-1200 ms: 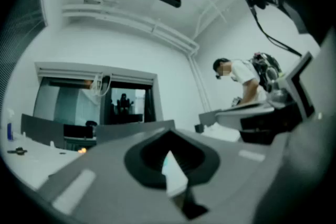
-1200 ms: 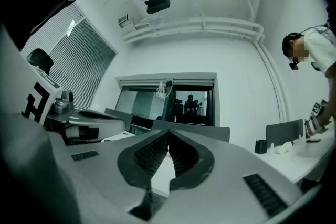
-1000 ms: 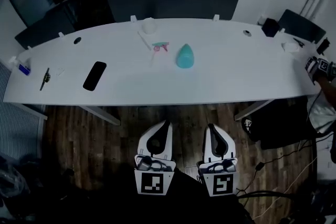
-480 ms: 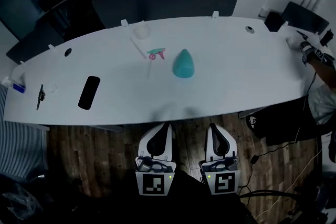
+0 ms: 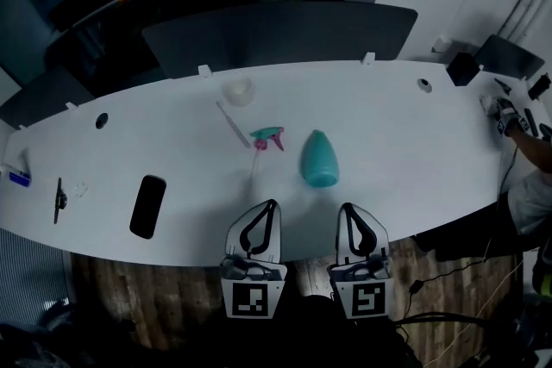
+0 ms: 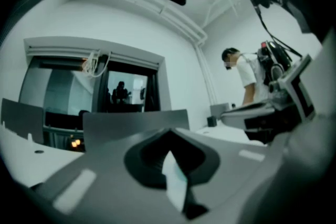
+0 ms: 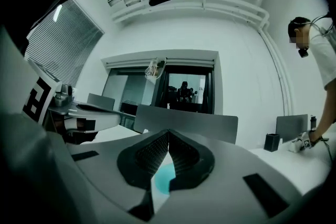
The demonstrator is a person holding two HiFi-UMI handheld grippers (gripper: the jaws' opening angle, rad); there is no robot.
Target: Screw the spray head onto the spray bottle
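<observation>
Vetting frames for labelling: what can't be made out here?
Bottle neck: head view, too small and dim.
Bottle, right gripper view: shut right tool hides all but a teal sliver.
Spray head: both gripper views, blocked by shut jaws.
Items at table's left end: head view, too small.

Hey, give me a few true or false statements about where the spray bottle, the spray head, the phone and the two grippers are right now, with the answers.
1. The teal spray bottle is on the table with no head screwed on. True.
2. The left gripper holds the spray head. False: its jaws are shut on nothing, and the spray head lies on the table, left of the bottle.
3. The right gripper is shut and empty. True.
4. The black phone lies to the right of the bottle. False: it lies well to its left, close to the table's near edge.
</observation>
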